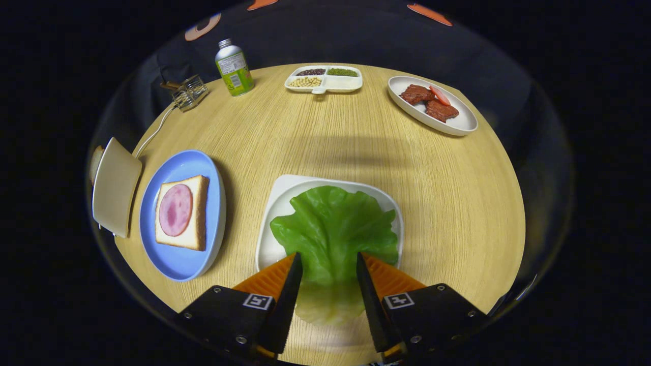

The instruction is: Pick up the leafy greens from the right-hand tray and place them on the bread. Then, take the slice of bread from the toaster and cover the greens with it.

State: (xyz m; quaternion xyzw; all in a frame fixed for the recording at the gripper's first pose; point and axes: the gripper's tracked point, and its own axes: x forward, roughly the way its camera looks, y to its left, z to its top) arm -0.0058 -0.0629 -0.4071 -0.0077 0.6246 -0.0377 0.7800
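Gripper [329, 264]: fingers spread, one on each side of the lettuce stem, gaps visible on both sides, no pinch. Lettuce [333, 229]: one green leaf, pale at the stem end, lying on the white tray [277, 203] just ahead of the fingers, stem overhanging the tray's near edge and reaching back between the fingers. Blue plate [183, 259]: left of the tray, close beside it but apart; carries one bread slice [199, 213] topped with a round pink ham slice [175, 209]. Toaster [116, 185]: pale, left of the blue plate, at the table's edge, white cord running from it toward the far side; a brown edge, apparently the second slice, just visible at its far left. Wooden table [356, 142]: round, light grain. Far side, well apart from the fingers: green bottle [234, 68] with silver cap, upright; small metal object [189, 92] left of the bottle, kind not clear; white divided dish [325, 80] holding dark, pale and green grains in separate compartments; oval white plate [460, 124] to the right with brown meat pieces [427, 101] and a red-and-white strip between them.
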